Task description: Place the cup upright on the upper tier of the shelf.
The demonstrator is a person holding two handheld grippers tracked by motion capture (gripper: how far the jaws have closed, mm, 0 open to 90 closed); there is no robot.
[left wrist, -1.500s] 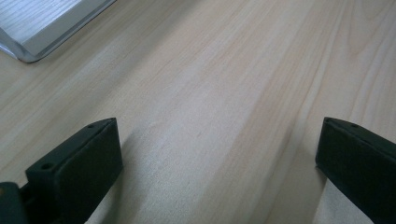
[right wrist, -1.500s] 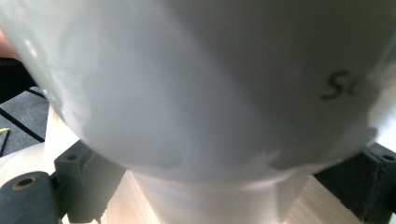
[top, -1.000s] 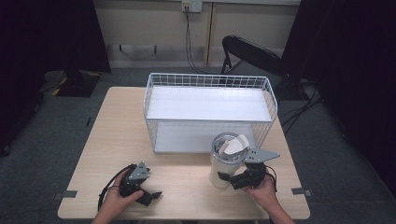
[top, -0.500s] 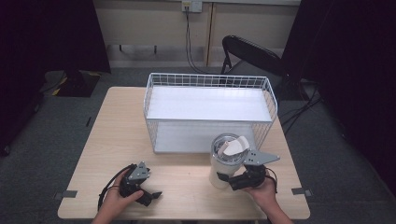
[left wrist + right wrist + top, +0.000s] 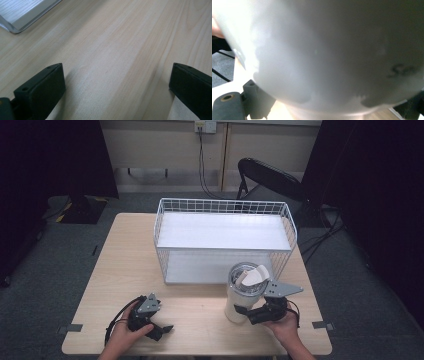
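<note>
A tall white cup (image 5: 239,295) with a flip-up lid stands on the wooden table (image 5: 125,265) at the front right, just before the wire basket (image 5: 222,205). My right gripper (image 5: 246,312) is shut on the cup's lower body from the right side. In the right gripper view the cup's white wall (image 5: 324,50) is blurred and very close, with a jaw at each bottom corner. At the front left, my left gripper (image 5: 161,330) rests low on the table, open. The left gripper view has bare wood between its widely spread jaws (image 5: 116,85).
The white wire basket holds a white shelf board (image 5: 222,231), and its base corner (image 5: 22,12) appears in the left gripper view. A black chair (image 5: 265,175) stands behind the table. Cables hang from a wall socket (image 5: 205,126).
</note>
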